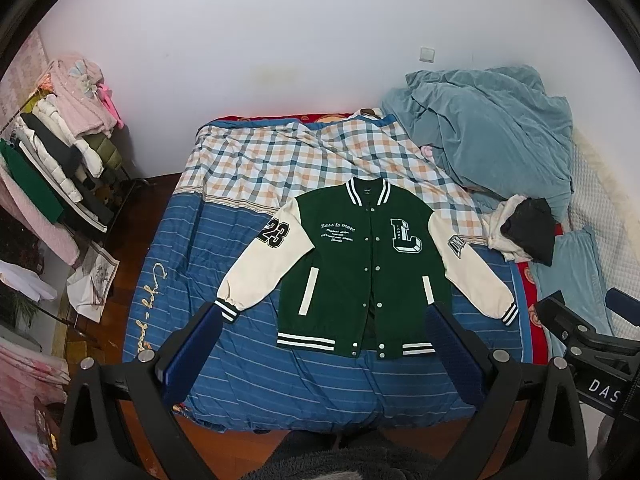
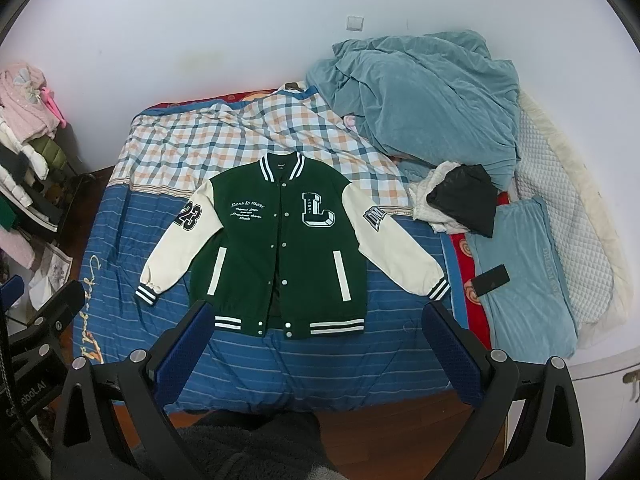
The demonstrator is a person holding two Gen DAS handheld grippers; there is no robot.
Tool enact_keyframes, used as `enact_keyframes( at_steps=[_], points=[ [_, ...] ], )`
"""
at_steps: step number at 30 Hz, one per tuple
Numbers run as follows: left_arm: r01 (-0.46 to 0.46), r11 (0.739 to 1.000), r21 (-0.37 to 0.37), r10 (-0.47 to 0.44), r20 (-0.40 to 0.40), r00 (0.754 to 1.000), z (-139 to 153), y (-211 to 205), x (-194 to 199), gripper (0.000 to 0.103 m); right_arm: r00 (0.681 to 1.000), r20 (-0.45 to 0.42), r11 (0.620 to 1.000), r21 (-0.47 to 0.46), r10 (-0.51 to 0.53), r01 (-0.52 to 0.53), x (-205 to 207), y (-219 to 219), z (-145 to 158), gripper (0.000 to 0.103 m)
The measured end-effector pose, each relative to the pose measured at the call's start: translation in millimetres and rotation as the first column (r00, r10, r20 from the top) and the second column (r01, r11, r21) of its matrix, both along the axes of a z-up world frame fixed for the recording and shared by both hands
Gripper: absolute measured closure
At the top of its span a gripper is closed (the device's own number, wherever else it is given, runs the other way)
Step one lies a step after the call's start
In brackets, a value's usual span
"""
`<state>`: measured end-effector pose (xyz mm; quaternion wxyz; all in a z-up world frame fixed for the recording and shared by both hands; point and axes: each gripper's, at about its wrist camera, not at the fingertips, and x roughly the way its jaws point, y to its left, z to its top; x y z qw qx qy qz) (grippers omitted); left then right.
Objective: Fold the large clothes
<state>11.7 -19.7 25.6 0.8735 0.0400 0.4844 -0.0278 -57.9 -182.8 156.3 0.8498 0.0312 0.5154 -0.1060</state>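
Note:
A green varsity jacket (image 1: pixel 360 264) with cream sleeves lies flat and face up on the bed, snapped closed, both sleeves spread out to the sides. It shows a white "L" patch and a "23" on one sleeve. The same jacket (image 2: pixel 280 248) fills the middle of the right wrist view. My left gripper (image 1: pixel 324 320) hovers open above the near hem, holding nothing. My right gripper (image 2: pixel 316 316) is also open and empty, held high over the hem. Neither touches the cloth.
The bed has a blue striped cover (image 1: pixel 248 360) and a plaid sheet (image 1: pixel 280 160). A rumpled teal blanket (image 2: pixel 424 96) and a small heap of clothes (image 2: pixel 460 196) lie at the right. A dark phone (image 2: pixel 490 280) rests on a teal pillow. A clothes rack (image 1: pixel 60 160) stands left.

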Motion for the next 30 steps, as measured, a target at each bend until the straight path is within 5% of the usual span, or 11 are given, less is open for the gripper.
enact_keyframes(
  at_steps=[10, 16, 22, 30],
  points=[
    [0.002, 1.0, -0.003, -0.002, 0.022, 1.0, -1, 1, 3, 0.0, 1.0, 0.002, 1.0, 0.003, -0.001, 0.001, -2, 0, -1, 0.0],
    [-0.041, 0.996, 0.08, 0.027, 0.168, 0.985, -30, 12, 33, 0.0, 0.996, 0.07, 0.998, 0.055, -0.048, 0.044, 4, -4, -12, 0.0],
    [-0.016, 0.988, 0.152, -0.007, 0.148, 0.989, -107, 11, 82, 0.0, 0.973, -0.001, 0.961, 0.153, -0.232, 0.229, 27, -49, -97, 0.0],
    [-0.011, 0.98, 0.2, 0.008, 0.015, 1.0, -224, -25, 141, 0.0, 0.851, -0.126, 0.824, 0.212, -0.51, 0.526, 34, -158, -249, 0.002]
  ],
)
